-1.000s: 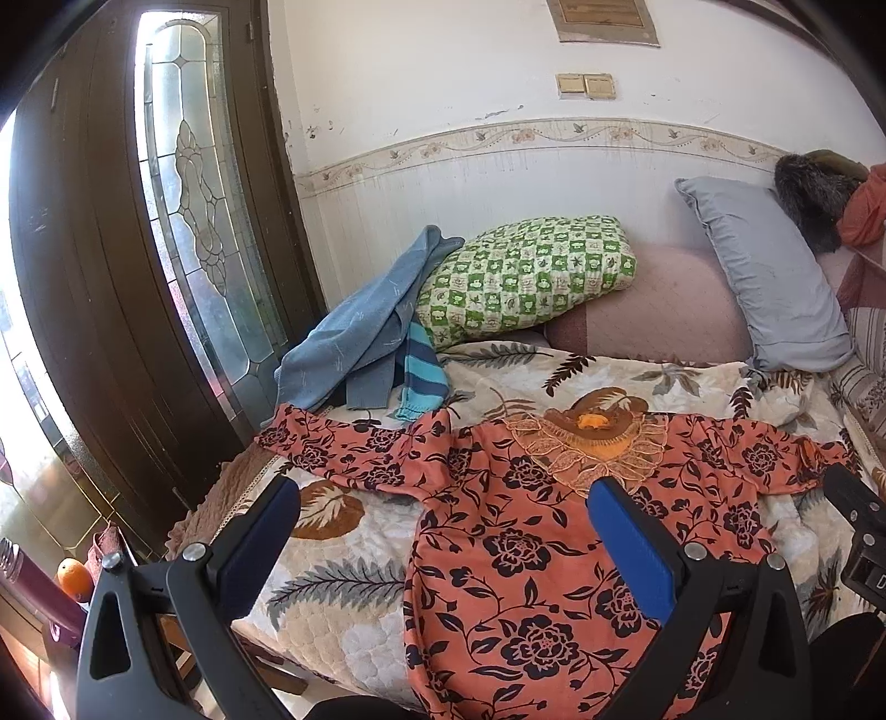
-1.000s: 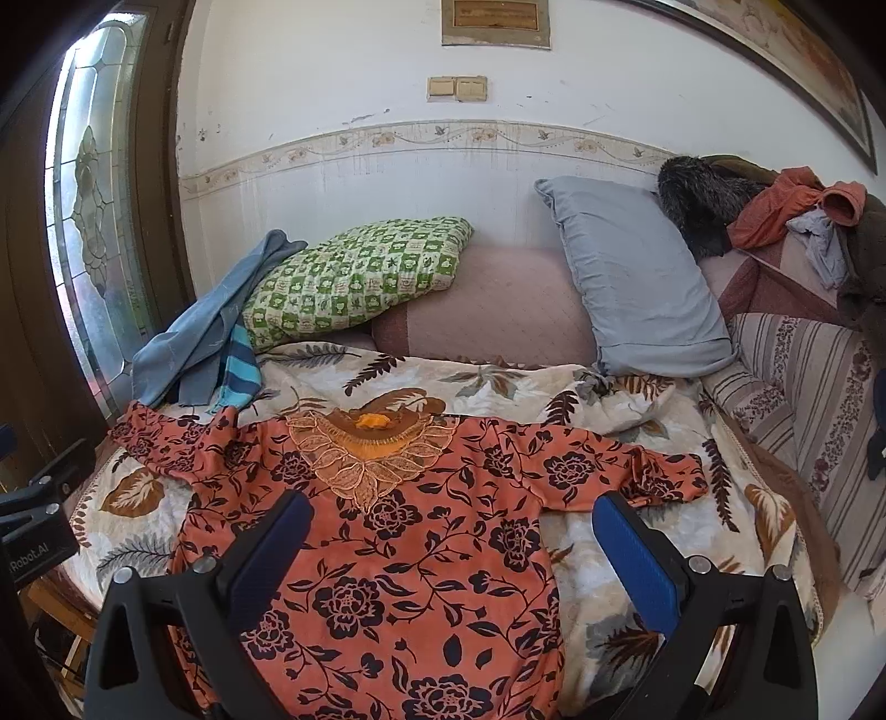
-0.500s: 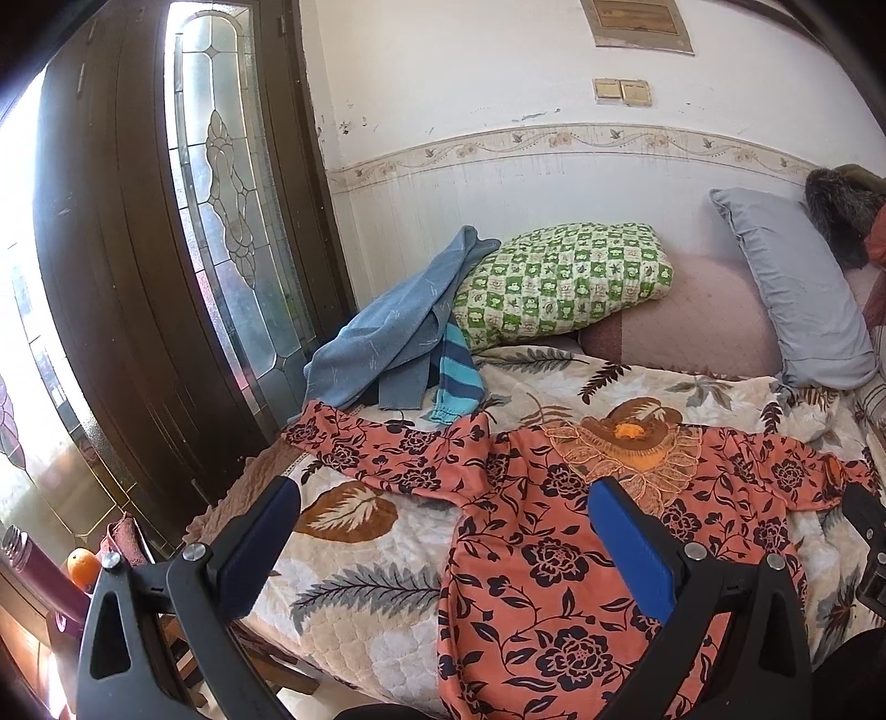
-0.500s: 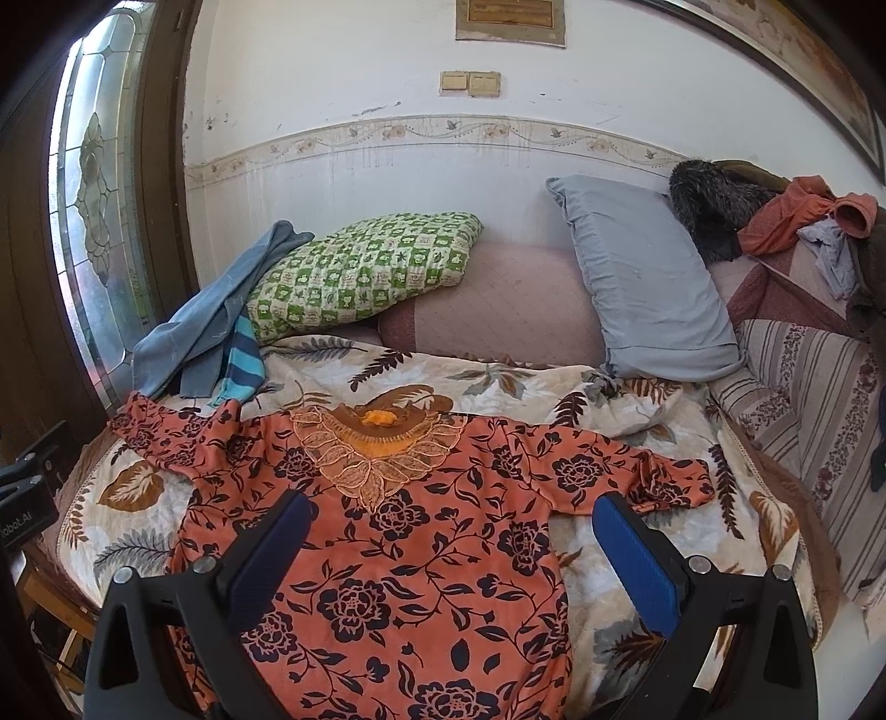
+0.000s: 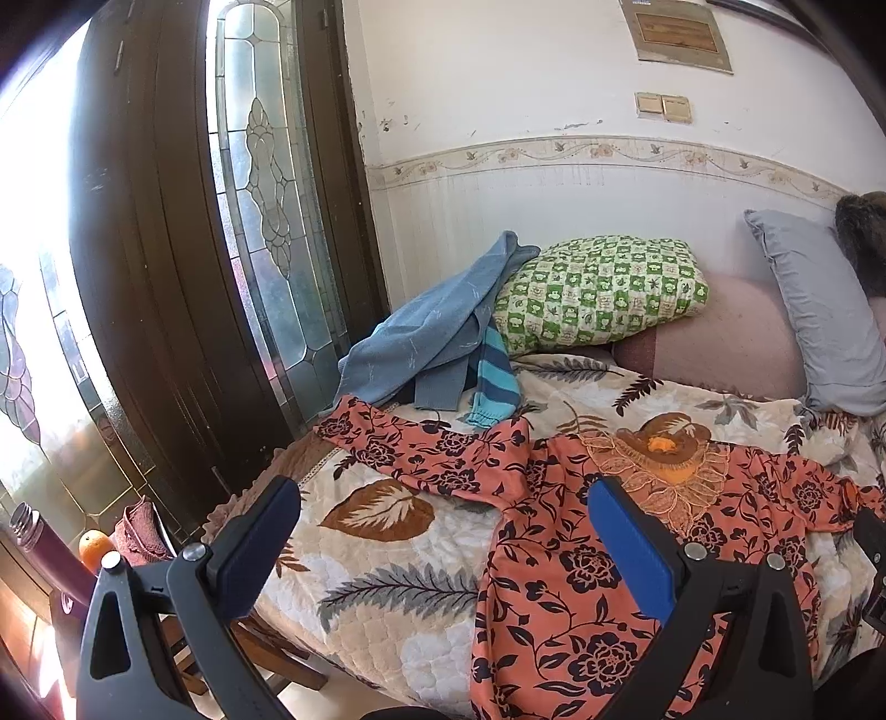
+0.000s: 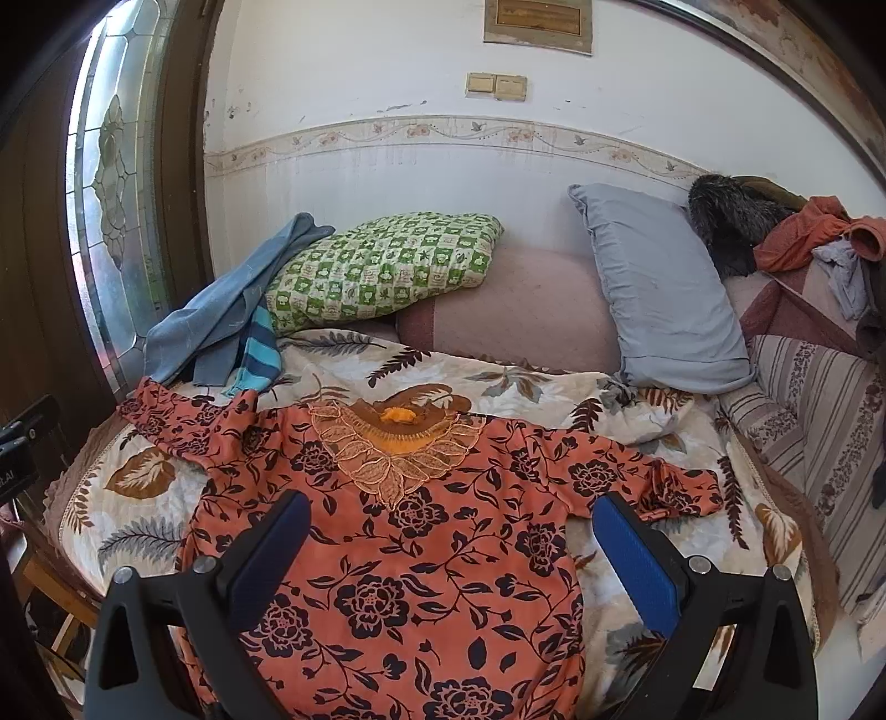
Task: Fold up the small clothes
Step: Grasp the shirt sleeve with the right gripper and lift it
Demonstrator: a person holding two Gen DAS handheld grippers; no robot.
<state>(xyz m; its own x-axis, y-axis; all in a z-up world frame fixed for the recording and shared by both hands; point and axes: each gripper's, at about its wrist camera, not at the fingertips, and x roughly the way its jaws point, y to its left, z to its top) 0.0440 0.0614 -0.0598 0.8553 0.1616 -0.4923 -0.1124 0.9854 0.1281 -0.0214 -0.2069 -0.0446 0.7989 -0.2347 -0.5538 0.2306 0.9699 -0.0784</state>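
Orange floral top [image 6: 387, 531] lies flat beneath both released tongs, left [image 5: 443, 531] and right [image 6: 451, 545].

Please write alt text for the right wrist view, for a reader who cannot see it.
An orange floral blouse lies spread flat, sleeves out, on a leaf-patterned bedspread, seen past the open, empty right gripper. Behind it, a green checked pillow and a grey pillow lean at the wall, with blue clothes heaped at left.

Daylight comes through a leaded-glass window [image 5: 266, 221] in a dark wooden frame. The white wall [image 6: 387, 72] carries a floral border [image 6: 443, 133], two switch plates [image 6: 495, 84] and a framed plaque [image 6: 537, 19].
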